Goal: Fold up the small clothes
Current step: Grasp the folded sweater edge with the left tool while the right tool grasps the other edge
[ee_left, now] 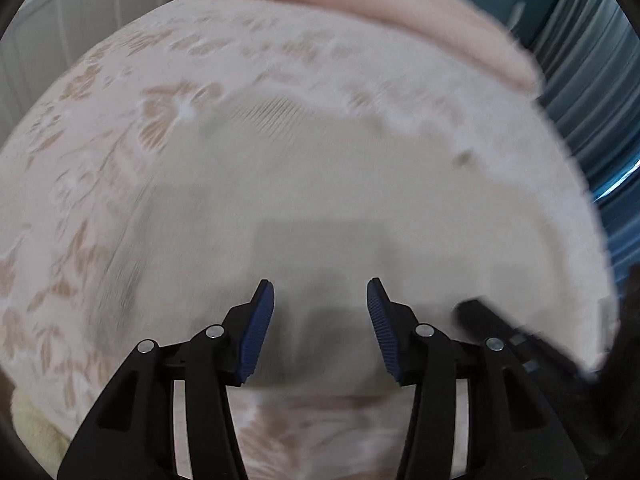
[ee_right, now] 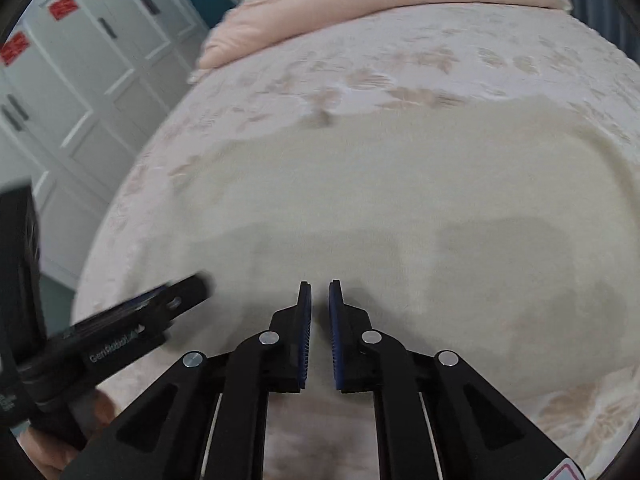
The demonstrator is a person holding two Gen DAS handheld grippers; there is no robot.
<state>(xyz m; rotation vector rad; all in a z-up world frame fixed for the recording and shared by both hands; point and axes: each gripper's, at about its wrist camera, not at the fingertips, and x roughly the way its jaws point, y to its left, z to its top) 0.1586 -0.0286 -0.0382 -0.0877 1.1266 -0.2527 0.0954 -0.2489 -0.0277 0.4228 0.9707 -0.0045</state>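
A cream-coloured garment lies spread flat on the bed, and it also shows in the right wrist view. My left gripper is open and empty, hovering just above the garment's near part. My right gripper has its jaws nearly together with a narrow gap and nothing between them, above the garment's near edge. The right gripper shows in the left wrist view at lower right. The left gripper shows in the right wrist view at lower left. Both views are blurred by motion.
The bed has a pink floral bedspread and a folded pink duvet at its far end. White cabinet doors stand to the left of the bed. A blue curtain hangs on the right. A yellowish cloth lies at lower left.
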